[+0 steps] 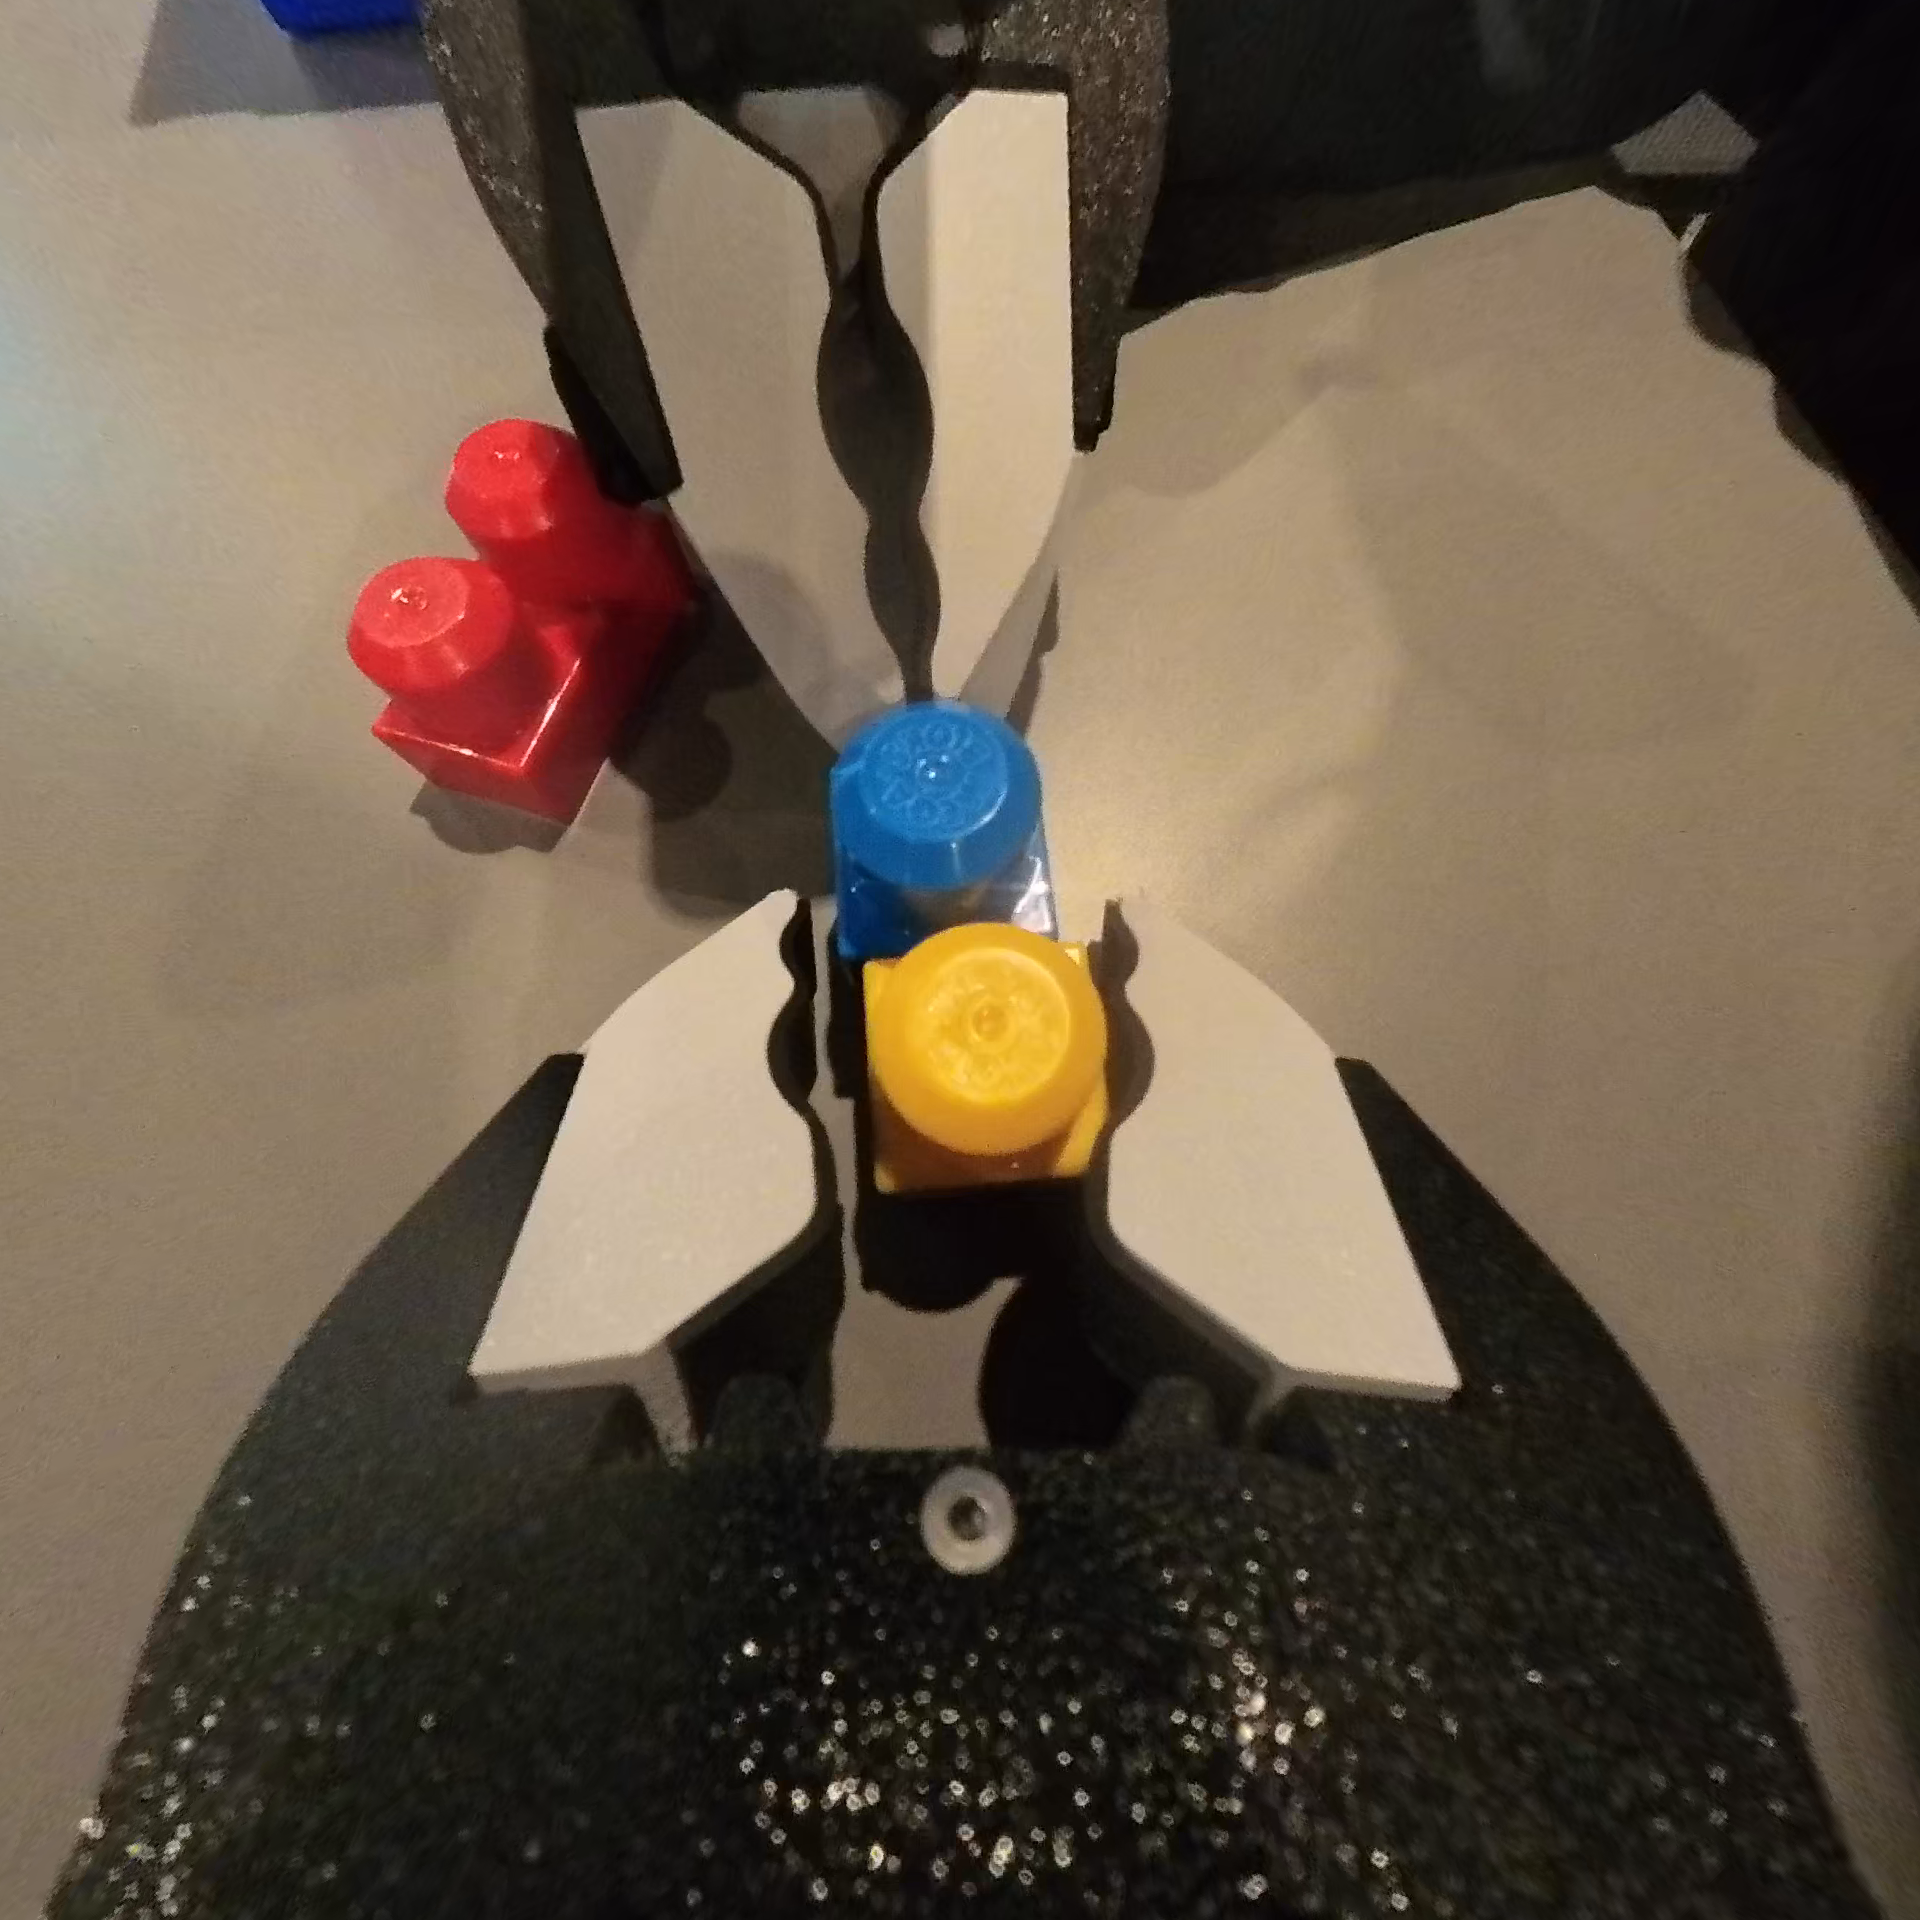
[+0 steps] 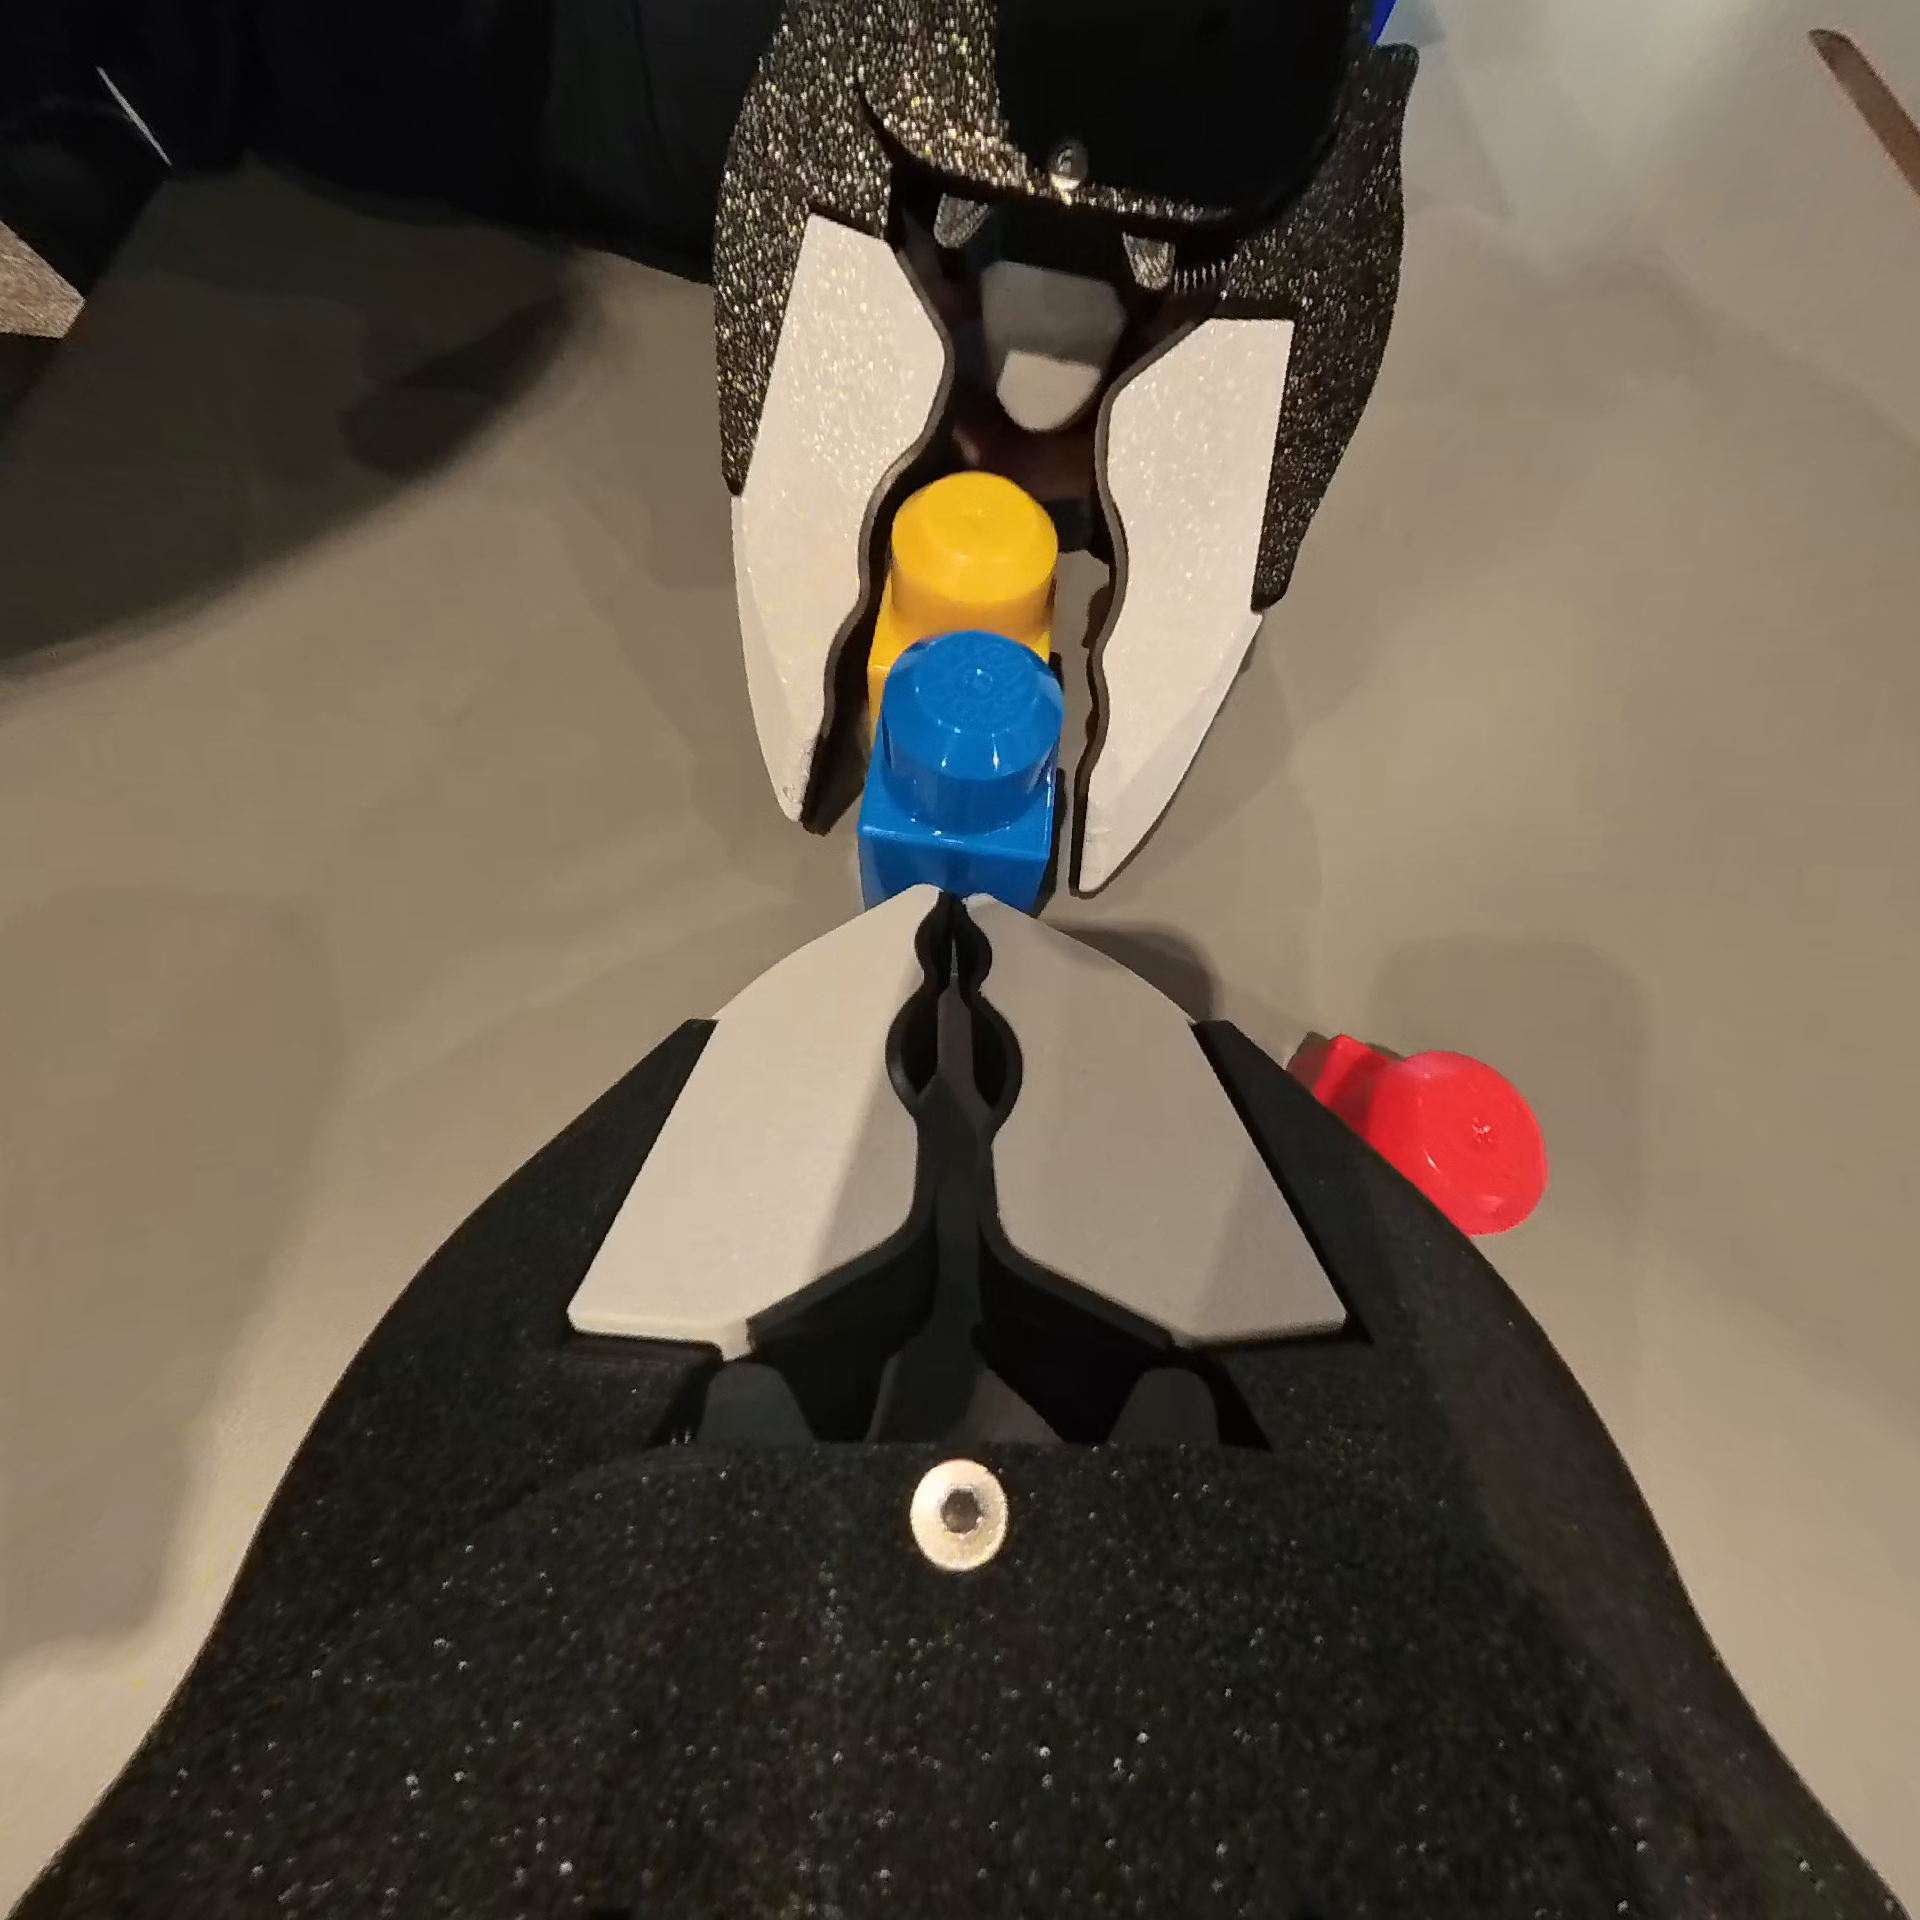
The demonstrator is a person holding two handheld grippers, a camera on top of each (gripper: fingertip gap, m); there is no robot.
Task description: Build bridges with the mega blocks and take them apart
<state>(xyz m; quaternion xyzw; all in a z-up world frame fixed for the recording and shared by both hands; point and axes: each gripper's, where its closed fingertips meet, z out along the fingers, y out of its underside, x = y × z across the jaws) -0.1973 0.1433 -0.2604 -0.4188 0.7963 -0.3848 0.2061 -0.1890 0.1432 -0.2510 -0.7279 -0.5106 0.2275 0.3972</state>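
A yellow one-stud block [image 1: 982, 1049] and a blue one-stud block [image 1: 935, 800] stand side by side on the beige table [image 1: 1455, 727]. My left gripper [image 1: 951, 904] is open around them: the yellow block sits between its fingers and the blue one at its tips, with a gap showing beside the blocks. The right wrist view shows the same for the left gripper [image 2: 945, 847], yellow block [image 2: 971, 561] and blue block [image 2: 961, 748]. My right gripper [image 2: 951, 904] is shut and empty, its tips against the blue block's far side; it also shows in the left wrist view [image 1: 920, 675].
A red two-stud block [image 1: 499, 623] lies on the table beside the right gripper's finger, and its stud shows in the right wrist view [image 2: 1439, 1138]. A blue object [image 1: 312, 10] is at the far edge. Dark clothing [image 1: 1662, 156] fills the top right.
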